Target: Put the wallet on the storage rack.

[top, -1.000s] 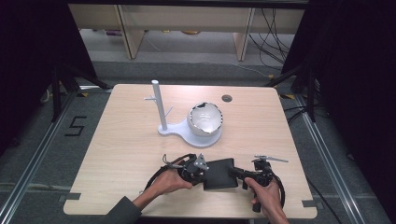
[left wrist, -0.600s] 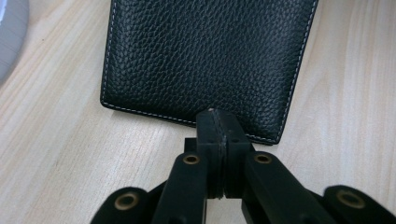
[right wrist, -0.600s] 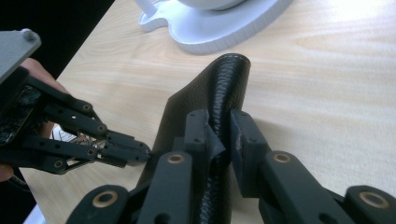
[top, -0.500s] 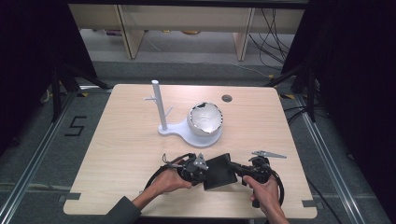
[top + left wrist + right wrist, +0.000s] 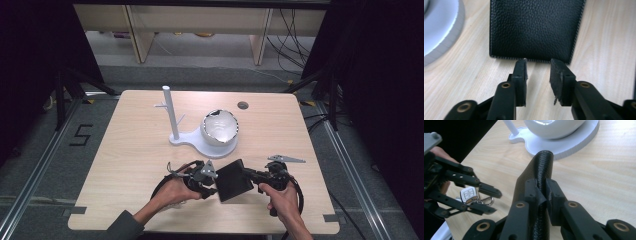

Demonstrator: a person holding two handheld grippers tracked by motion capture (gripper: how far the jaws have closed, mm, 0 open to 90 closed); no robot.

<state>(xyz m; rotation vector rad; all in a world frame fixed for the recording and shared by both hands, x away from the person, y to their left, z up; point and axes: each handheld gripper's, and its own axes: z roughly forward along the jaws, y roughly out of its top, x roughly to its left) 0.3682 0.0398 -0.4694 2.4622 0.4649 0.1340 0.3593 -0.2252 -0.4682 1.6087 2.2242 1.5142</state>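
One black pouch (right tool clamped)

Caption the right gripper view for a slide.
Right hand-held gripper clamps a black leather pouch by its edge; a key fob lies beside the left hand-held gripper.

You stand at a pale wood worktop on grey floor; wooden shelving at 12 o'clock, dark curtains at 9 and 3.
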